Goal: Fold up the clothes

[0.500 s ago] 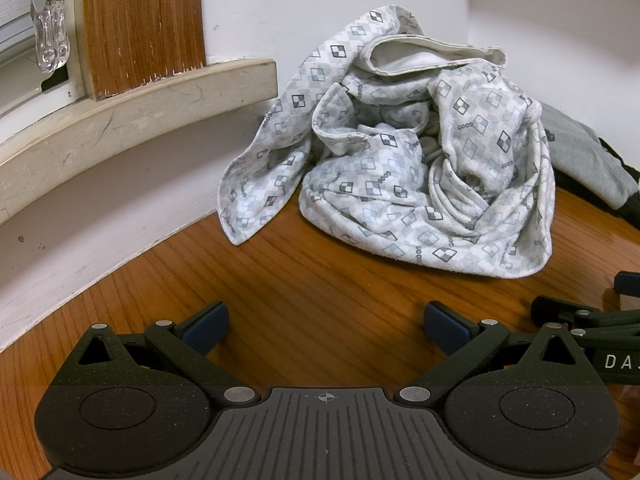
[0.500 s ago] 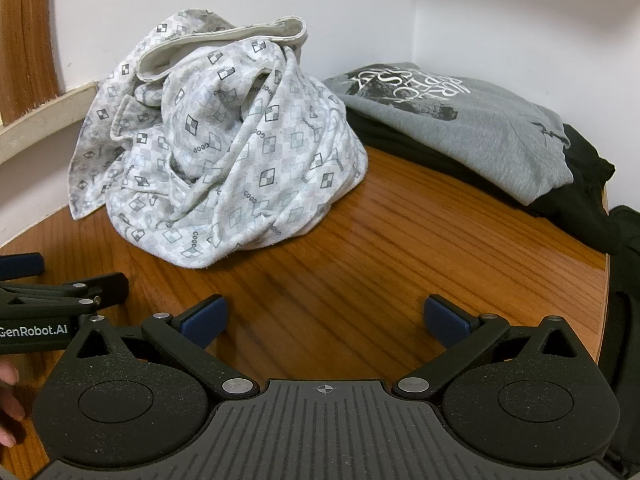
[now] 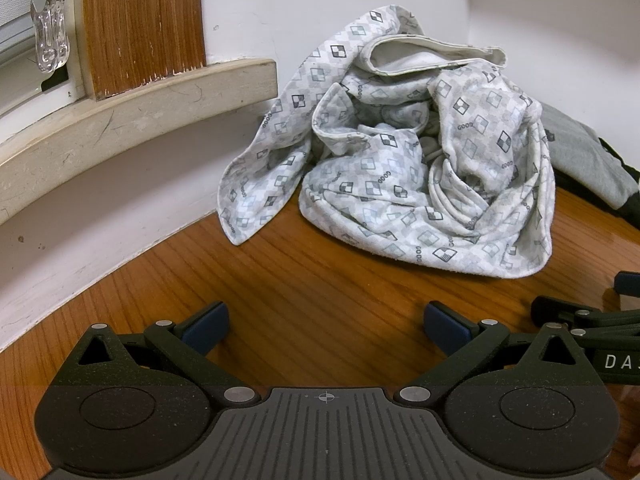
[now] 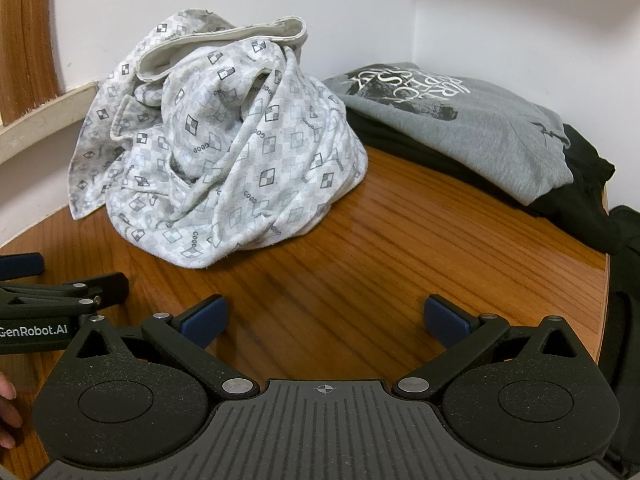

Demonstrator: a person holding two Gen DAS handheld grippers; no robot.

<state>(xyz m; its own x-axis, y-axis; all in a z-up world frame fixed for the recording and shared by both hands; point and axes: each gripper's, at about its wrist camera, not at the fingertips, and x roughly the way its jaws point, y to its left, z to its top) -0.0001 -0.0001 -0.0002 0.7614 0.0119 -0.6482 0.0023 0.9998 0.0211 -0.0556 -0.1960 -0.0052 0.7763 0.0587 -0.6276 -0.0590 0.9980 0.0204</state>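
Observation:
A crumpled white garment with a grey checked-diamond print [image 3: 404,184] [image 4: 224,164] lies heaped on the wooden table [image 3: 320,288] [image 4: 400,248], against the white wall. My left gripper [image 3: 326,326] hovers over bare wood in front of the heap, open, nothing between its blue pads. My right gripper [image 4: 326,322] is also open and empty, a little in front and to the right of the heap. Each gripper's side shows in the other's view, the right gripper [image 3: 580,316] and the left gripper [image 4: 64,288].
A folded grey printed sweatshirt [image 4: 472,120] [image 3: 584,160] rests on dark clothes [image 4: 580,200] at the back right, near the table's right edge. A beige ledge [image 3: 132,108] and wooden panel [image 3: 140,20] stand at the left. Fingertips [image 4: 8,408] show at the left edge.

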